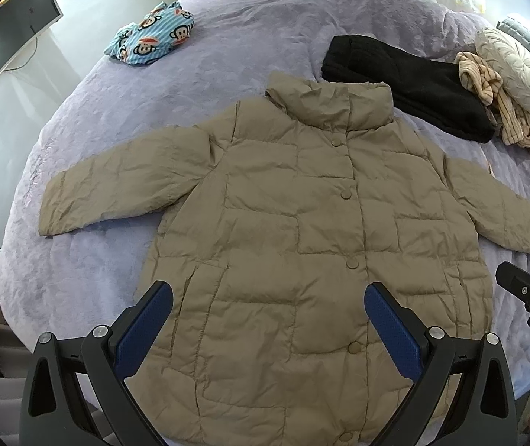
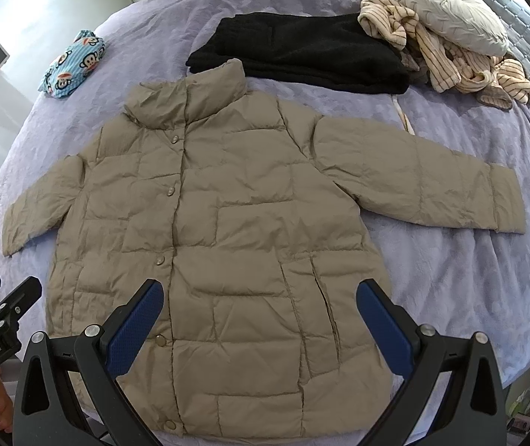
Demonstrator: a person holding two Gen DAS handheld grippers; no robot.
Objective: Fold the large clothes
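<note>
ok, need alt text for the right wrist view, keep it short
A tan puffer jacket lies flat, front up, sleeves spread, on a lavender bedspread, with the open right gripper above its hem. Behind it lie a folded black garment, striped clothes and a blue cartoon-print bundle.

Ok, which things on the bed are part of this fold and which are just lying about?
In the job:
- tan puffer jacket, spread flat, snapped shut
- left tongs, open
- right tongs, open

Lying about:
- black garment
- striped beige garment
- blue monkey-print cloth
- round cushion
</note>
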